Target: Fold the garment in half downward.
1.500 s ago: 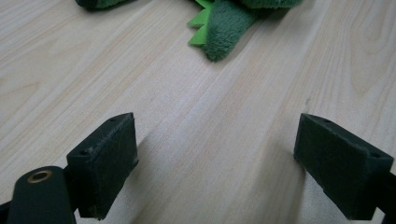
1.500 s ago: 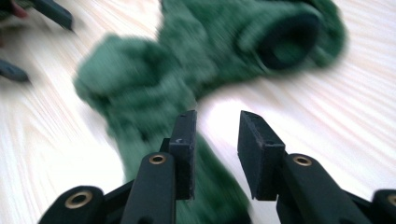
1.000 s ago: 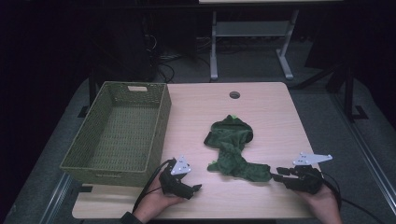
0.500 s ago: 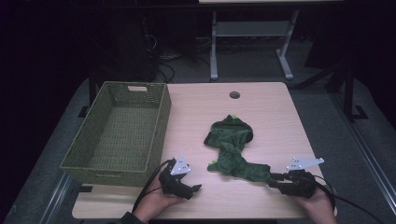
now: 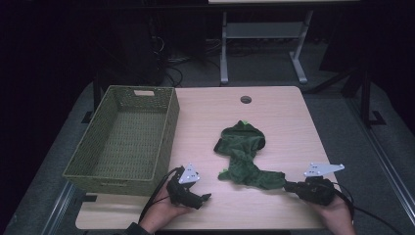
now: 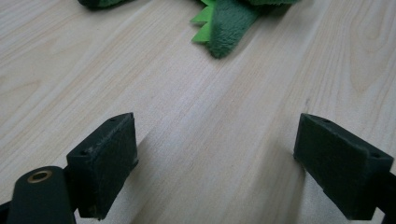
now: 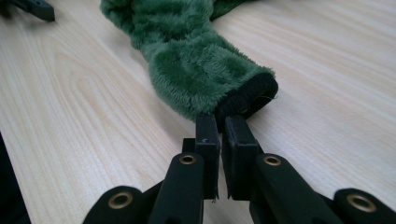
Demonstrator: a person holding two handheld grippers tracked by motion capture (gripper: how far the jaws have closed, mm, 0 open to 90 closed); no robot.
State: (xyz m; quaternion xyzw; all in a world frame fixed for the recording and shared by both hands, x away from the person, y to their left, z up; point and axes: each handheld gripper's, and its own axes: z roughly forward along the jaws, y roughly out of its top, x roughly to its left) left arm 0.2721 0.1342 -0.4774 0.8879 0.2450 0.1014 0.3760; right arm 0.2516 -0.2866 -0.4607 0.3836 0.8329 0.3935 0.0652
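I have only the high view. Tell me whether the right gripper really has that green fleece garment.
Observer: Yes. In the right gripper view the right gripper has just been closing its jaws and now pinches the black cuff at the end of the green fleece garment.
Operator: Report the left gripper's jaws.
Observer: The left gripper has its jaws wide apart over bare table, nothing between them.
Operator: Say what lies ahead of it.
Observer: A fleece tip with bright green spikes lies ahead, not touching the jaws.
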